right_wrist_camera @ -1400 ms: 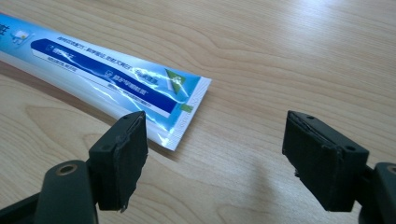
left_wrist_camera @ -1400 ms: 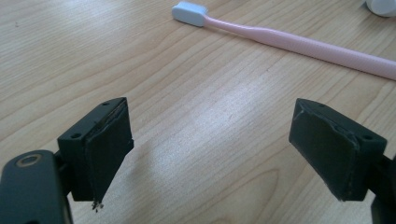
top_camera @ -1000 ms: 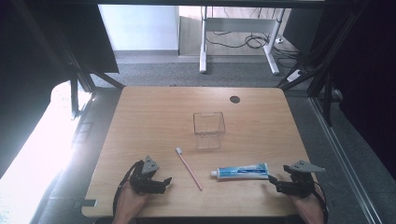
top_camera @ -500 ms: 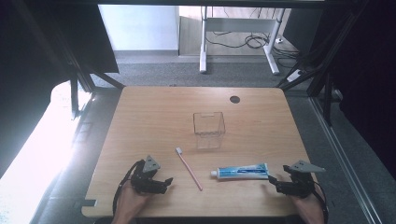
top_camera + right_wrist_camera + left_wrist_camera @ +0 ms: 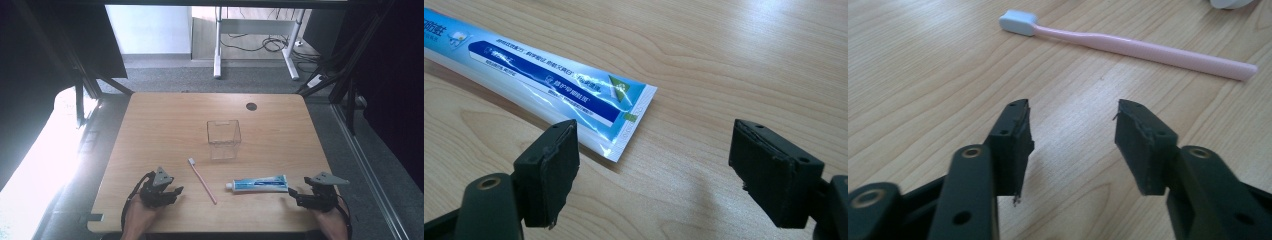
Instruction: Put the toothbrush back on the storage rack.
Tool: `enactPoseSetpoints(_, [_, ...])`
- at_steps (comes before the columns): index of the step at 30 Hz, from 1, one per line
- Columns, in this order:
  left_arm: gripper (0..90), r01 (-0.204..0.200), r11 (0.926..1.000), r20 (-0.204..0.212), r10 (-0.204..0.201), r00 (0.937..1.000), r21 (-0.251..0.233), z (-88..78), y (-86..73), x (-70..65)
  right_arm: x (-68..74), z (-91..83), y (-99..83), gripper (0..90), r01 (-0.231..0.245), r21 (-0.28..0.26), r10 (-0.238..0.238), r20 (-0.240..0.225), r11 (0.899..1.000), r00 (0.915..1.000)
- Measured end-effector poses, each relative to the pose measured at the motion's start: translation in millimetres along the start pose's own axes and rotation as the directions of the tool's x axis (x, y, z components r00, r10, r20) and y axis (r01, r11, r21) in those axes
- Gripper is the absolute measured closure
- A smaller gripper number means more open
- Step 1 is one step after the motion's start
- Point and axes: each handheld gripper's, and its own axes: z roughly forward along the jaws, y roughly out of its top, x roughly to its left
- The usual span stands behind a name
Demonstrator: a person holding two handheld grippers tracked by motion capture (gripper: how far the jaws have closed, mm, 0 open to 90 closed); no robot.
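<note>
A pink toothbrush [image 5: 202, 179] with a pale blue head lies near the table's front middle; in the left gripper view the toothbrush [image 5: 1128, 46] lies just beyond the jaws. A blue and white toothpaste tube [image 5: 258, 183] lies to its right, cap to the left. The tube's flat end [image 5: 574, 95] sits just ahead of the right gripper's left jaw. My left gripper [image 5: 176, 192] [image 5: 1070, 137] rests open on the table, left of the toothbrush. My right gripper [image 5: 294, 196] [image 5: 654, 160] stands open at the tube's flat end, holding nothing.
A clear square plastic cup [image 5: 223, 138] stands upright at the table's middle, beyond the toothbrush and tube. A round cable hole [image 5: 251, 106] is at the back of the wooden table [image 5: 160, 130]. Dark frame legs flank both sides of the table.
The left gripper has shifted slightly. The right gripper, toothbrush, tube and cup have not moved.
</note>
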Motion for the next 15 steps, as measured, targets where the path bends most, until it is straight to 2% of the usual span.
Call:
enactPoseSetpoints(2, [61.2,0.003,1.0000,0.016,-0.003,0.9999,-0.005,0.5,2.8,-1.2,0.1,0.0,0.0,20.8,-0.001,0.000,0.001,0.000,1.000,1.0000])
enactPoseSetpoints(8, [76.7,0.005,1.0000,0.036,-0.005,0.9993,-0.001,1.6,6.5,-2.9,1.7,0.9,0.2,20.7,0.003,0.003,-0.003,-0.005,1.000,1.0000])
enactPoseSetpoints(13, [85.4,-0.002,1.0000,0.056,0.002,0.9984,-0.001,2.4,10.0,-4.4,2.6,1.8,0.2,20.3,0.008,0.004,-0.008,-0.008,1.000,0.9999])
enactPoseSetpoints(15, [89.3,-0.021,0.9998,0.062,0.020,0.9979,0.003,4.1,12.7,-6.0,2.6,2.0,0.3,19.4,0.007,0.001,-0.007,-0.010,1.000,0.9999])
